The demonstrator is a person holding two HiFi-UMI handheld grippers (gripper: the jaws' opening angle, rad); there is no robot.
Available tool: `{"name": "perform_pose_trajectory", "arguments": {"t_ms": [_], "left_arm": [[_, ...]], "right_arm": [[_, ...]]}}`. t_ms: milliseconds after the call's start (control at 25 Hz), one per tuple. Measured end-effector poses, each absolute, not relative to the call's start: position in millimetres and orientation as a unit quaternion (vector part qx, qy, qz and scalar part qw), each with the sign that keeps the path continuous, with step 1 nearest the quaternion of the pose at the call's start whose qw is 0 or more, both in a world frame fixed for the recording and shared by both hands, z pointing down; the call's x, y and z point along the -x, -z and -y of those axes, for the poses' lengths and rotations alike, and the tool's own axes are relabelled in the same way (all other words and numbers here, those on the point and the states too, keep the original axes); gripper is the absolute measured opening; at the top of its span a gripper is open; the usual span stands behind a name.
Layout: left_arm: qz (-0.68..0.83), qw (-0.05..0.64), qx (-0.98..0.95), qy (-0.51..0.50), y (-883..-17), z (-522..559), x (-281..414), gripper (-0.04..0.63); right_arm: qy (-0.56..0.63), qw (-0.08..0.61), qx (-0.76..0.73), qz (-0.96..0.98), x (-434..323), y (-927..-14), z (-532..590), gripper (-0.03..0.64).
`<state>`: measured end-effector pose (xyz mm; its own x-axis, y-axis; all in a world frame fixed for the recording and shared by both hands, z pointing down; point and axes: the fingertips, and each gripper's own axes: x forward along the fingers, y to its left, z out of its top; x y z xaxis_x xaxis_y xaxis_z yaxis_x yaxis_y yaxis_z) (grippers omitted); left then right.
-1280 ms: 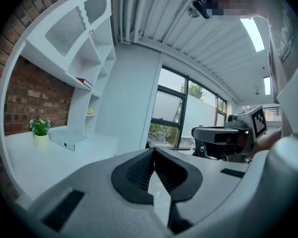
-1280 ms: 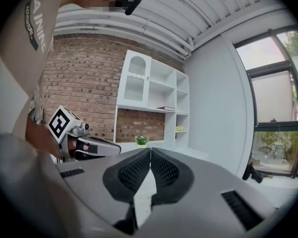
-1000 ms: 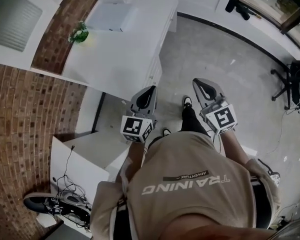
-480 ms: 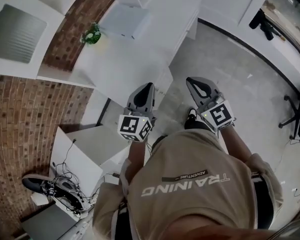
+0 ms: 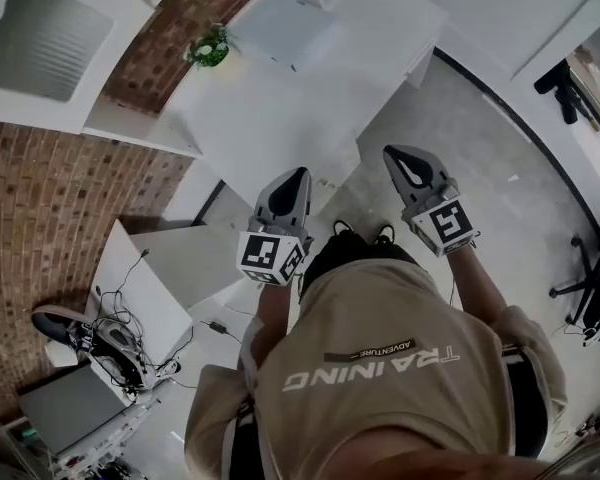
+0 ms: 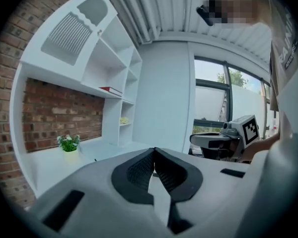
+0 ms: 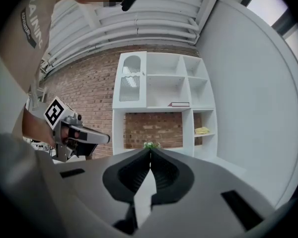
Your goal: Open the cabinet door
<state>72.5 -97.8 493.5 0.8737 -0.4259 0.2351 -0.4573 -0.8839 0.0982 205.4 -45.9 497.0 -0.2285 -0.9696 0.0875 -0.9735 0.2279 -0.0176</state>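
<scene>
- a white bench (image 5: 280, 118) is running below a red brick wall (image 5: 40, 198), and a grey floor (image 5: 480, 138) is spreading out to its right; a small potted plant (image 5: 210, 46) is standing on the bench near the wall.
- white shelving (image 7: 164, 90) is rising above the bench. a red book (image 7: 180, 103) is lying flat on one shelf, and a large window (image 6: 211, 100) is showing on another side of the room.
- the person's tan shirt (image 5: 380, 368) is carrying the word "training" and, smaller, "adventure".
- the cabinet door (image 7: 130, 81) is sitting at the upper left of the shelving, shut flush, its long axis upright and its arched ribbed pane facing the room.
- the left gripper (image 5: 300, 175) and right gripper (image 5: 392, 152) are hanging in front of the bench, well apart from the door — both are pressing their jaws together on nothing.
</scene>
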Motion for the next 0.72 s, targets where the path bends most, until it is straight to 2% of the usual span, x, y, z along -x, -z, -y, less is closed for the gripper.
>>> {"name": "perform_pose_trajectory", "arguments": {"t_ms": [120,320,480,720], "left_arm": [[0.232,0.077,-0.964,-0.104,-498.3,120.2,-66.5,0.008],[0.236,0.102,-0.962,-0.091,-511.9,163.5,-76.2,0.008],[0.219,0.098,-0.969,-0.064,-497.8,205.5,-102.6,0.008],[0.200,0.078,-0.976,-0.045,-481.7,241.4,-109.8,0.008]], "right_arm": [[-0.027,0.034,-0.607,0.794,-188.9,-496.5,70.4,0.014],[-0.030,0.081,-0.586,0.806,-188.8,-499.9,98.8,0.014],[-0.084,0.051,-0.603,0.792,-209.0,-493.3,129.0,0.014],[-0.056,0.054,-0.633,0.770,-211.2,-478.6,167.7,0.014]]}}
